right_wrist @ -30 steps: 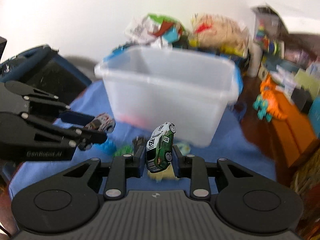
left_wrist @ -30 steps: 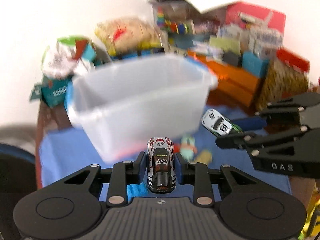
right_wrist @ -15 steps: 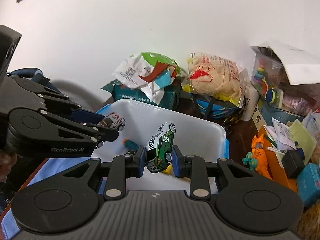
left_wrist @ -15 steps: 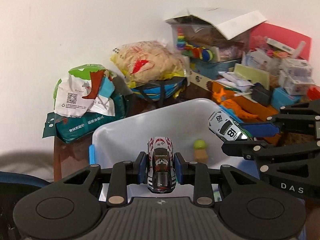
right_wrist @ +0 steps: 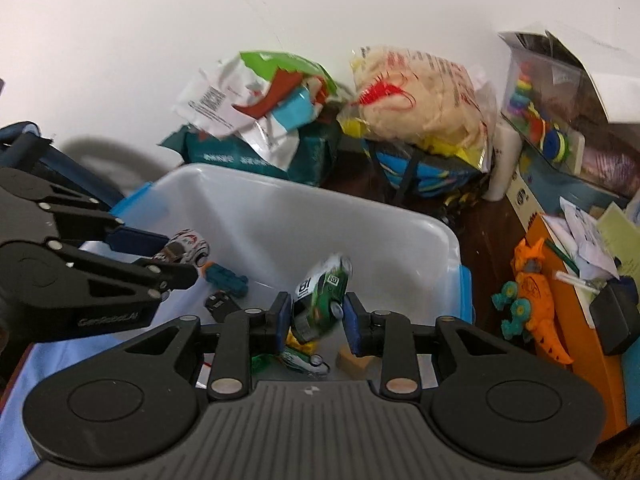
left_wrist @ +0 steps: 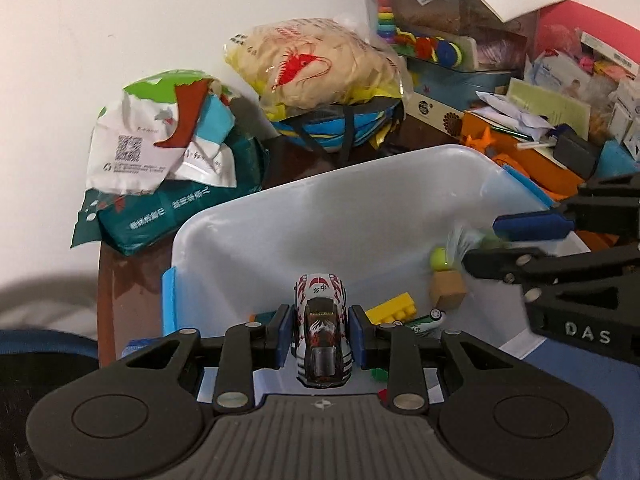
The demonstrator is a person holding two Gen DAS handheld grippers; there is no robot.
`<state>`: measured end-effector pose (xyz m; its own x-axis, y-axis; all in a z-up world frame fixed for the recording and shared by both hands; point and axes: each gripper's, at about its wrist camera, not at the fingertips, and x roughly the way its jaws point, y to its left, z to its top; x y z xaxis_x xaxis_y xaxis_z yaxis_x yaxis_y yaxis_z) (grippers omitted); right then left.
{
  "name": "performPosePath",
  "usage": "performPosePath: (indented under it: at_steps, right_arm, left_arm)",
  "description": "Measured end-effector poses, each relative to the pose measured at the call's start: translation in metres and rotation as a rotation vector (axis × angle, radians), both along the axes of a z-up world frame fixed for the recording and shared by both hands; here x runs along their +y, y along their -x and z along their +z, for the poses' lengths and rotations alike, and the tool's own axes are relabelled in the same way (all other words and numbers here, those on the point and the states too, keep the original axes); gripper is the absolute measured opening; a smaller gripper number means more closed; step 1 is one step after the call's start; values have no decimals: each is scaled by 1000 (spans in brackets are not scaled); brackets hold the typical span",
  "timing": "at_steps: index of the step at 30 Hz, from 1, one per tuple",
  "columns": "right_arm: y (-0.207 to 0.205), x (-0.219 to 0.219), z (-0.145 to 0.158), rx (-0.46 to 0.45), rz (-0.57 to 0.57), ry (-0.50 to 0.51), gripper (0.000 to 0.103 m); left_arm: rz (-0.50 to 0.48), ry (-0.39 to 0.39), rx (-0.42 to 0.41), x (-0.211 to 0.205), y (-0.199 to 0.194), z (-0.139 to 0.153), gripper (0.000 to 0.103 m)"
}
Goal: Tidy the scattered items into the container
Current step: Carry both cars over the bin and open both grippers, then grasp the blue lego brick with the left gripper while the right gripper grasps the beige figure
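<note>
My left gripper (left_wrist: 322, 336) is shut on a red, white and black toy car (left_wrist: 322, 340), held over the near edge of the white plastic bin (left_wrist: 320, 208). My right gripper (right_wrist: 317, 318) has its jaws parted a little; the green and white toy car (right_wrist: 320, 296) between them is blurred and tilted, with a gap beside it, over the bin (right_wrist: 312, 216). In the bin lie a yellow brick (left_wrist: 390, 308), a wooden block (left_wrist: 447, 289), a teal toy (right_wrist: 224, 276) and another small car (right_wrist: 304, 359).
Behind the bin are a crumpled bag pile (left_wrist: 168, 152), a bag of shrimp crackers (left_wrist: 320, 64) and stacked toy boxes (left_wrist: 440, 32). An orange dinosaur toy (right_wrist: 536, 300) stands to the right. A blue cloth (left_wrist: 580, 380) covers the table.
Both grippers moved lower and closer over the bin. The right jaws have parted and the green car now looks loose and blurred between them. The left grip is unchanged.
</note>
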<state>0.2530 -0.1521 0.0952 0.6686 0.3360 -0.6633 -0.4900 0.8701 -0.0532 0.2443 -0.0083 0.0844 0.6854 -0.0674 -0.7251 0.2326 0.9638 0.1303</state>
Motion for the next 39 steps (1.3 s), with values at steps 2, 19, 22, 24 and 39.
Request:
performPosePath:
  at_steps: [2, 19, 22, 24, 39]
  right_arm:
    - [1, -1, 1, -12, -2, 2, 51]
    - [80, -36, 24, -102, -12, -79, 62]
    - [93, -42, 5, -49, -8, -58, 61]
    - [98, -44, -12, 7, -13, -43, 61]
    - [125, -51, -54, 149, -35, -27, 61]
  left_arm:
    - [-4, -26, -21, -4, 2, 2, 60]
    - [-61, 101, -94, 20, 103, 22, 72]
    - [-83, 71, -24, 25, 111, -5, 72]
    - [-124, 51, 17, 26, 114, -26, 72]
    - [-415, -4, 224, 26, 94, -104, 71]
